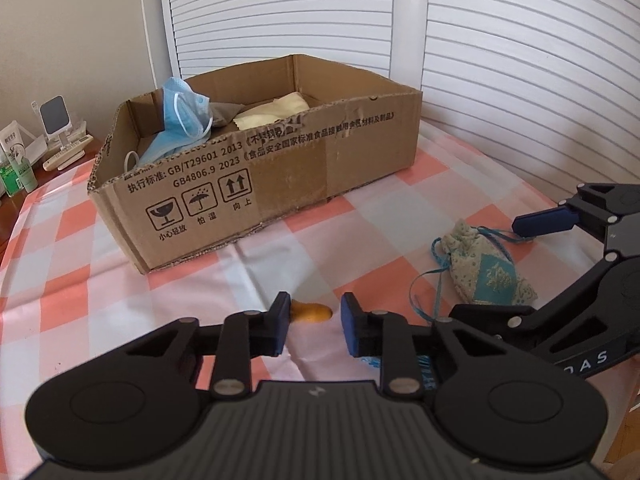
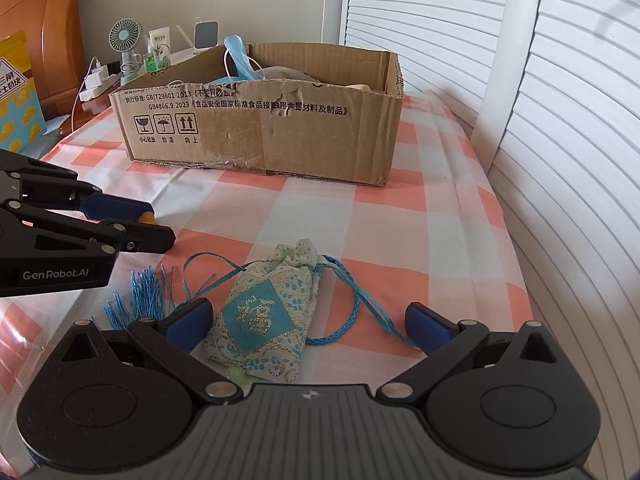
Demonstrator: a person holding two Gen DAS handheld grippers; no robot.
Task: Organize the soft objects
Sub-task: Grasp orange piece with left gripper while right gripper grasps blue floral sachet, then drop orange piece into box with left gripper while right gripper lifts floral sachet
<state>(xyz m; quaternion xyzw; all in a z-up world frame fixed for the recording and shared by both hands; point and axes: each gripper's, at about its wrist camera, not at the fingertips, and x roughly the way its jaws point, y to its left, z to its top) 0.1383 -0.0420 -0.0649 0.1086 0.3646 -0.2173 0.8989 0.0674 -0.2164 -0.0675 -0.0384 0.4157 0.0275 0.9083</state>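
1 sachet (image 2: 267, 317), 1 box (image 1: 280, 184), 2 parted tongs (image 1: 313, 322) (image 2: 308, 320)

**A sunlit corner with louvred doors**

White louvred doors (image 1: 500, 60) fill the upper right of both views, split by a smooth white post (image 2: 508, 64). A plain beige wall (image 1: 72, 32) takes the upper left. A pink, white and grey checked cloth (image 1: 60, 240) covers the surface across the lower half. In the right wrist view, a wooden headboard (image 2: 60, 20) stands at the far upper left, with a small green fan (image 2: 125, 40) and white chargers (image 2: 96, 82) on a wooden side table (image 2: 86, 118) beside it. Daylight falls softly and evenly.
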